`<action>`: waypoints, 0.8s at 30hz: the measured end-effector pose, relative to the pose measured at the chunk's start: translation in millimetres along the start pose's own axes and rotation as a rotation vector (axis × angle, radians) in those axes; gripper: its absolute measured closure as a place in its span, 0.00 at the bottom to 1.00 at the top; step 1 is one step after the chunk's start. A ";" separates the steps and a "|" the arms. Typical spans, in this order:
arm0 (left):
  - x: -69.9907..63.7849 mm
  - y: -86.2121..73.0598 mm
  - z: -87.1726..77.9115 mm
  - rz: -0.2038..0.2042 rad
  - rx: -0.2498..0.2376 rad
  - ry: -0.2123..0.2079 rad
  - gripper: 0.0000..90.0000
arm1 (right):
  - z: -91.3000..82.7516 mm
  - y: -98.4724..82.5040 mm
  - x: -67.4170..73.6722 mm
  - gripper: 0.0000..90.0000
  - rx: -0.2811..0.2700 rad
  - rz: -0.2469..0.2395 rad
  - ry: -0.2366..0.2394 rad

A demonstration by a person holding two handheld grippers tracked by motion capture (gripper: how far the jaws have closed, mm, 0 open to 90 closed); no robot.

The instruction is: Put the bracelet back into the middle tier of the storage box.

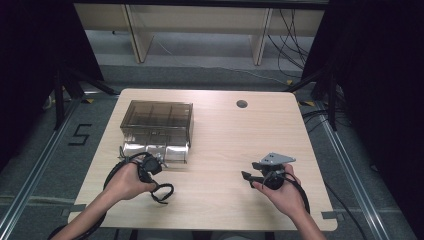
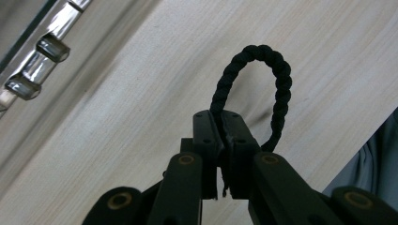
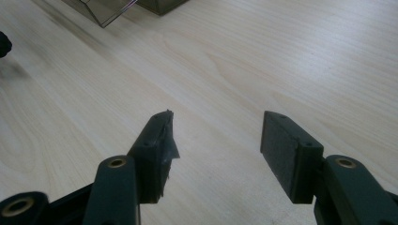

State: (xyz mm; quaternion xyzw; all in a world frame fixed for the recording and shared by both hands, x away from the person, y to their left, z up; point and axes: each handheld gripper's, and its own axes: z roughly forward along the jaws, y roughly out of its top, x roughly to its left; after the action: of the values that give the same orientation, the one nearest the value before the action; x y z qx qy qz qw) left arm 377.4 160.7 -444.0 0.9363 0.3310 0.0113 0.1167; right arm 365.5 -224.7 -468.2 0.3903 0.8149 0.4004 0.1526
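Pale wood table (image 1: 220, 150), dark curtains around. Left gripper (image 2: 220, 133) clamped on a black braided loop (image 2: 263, 79) — lifted just off the wood, near the table's front left. Right gripper (image 3: 216, 140) gapes, holding nothing, well apart. Smoked compartment box (image 1: 157, 125) sits just beyond the loop. Pickup looks done — stowing in the box probably remains.

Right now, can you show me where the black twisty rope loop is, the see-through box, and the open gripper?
black rope loop (image 2: 277, 79), left gripper view, right side of its arch.
see-through box (image 1: 156, 116), high view, its smoky lid.
right gripper (image 3: 216, 140), right gripper view, midway between its fingertips.
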 end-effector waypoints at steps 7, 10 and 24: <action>4.8 -2.0 -3.8 -0.018 -0.010 0.002 0.94 | -0.9 -0.1 -0.8 0.50 -0.005 -0.009 -0.012; 5.7 -2.4 -4.8 -0.026 -0.010 -0.001 0.94 | -1.3 0.0 -0.6 0.50 -0.003 -0.004 -0.011; 15.6 -7.8 -13.7 -0.057 -0.031 0.001 0.94 | -0.8 -0.1 -1.2 0.50 -0.005 -0.005 -0.013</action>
State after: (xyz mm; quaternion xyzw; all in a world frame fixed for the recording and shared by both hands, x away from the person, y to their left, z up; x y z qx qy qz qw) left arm 383.4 179.2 -433.3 0.9245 0.3575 0.0135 0.1315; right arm 365.8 -226.1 -467.8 0.3903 0.8140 0.3993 0.1601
